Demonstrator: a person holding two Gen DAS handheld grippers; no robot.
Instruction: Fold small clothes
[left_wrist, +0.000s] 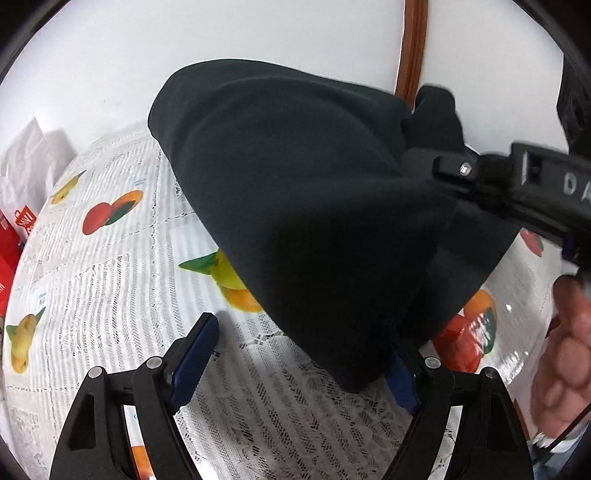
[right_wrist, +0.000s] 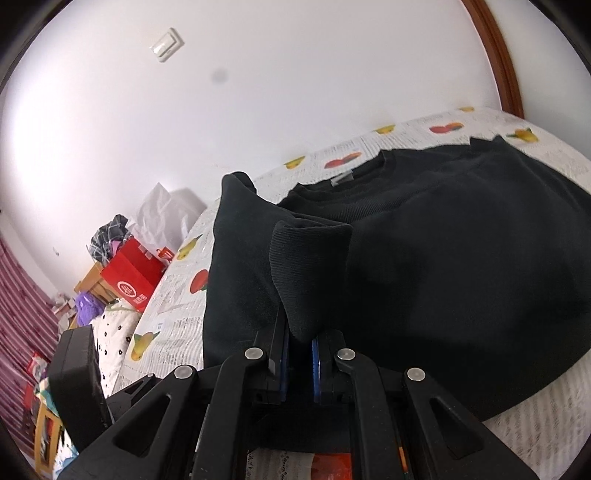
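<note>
While a ribbed cuff of the black knitted sweater (right_wrist: 424, 240) is pinched in the right gripper (right_wrist: 300, 354), the wide-open, empty left gripper (left_wrist: 295, 354) is held just beneath the hanging fabric.

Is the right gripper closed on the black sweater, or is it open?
Closed: the right gripper pinches a ribbed edge of the black sweater between its blue pads.

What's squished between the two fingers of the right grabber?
A fold of the black sweater sits clamped between the right gripper fingers, seen in the right wrist view.
</note>
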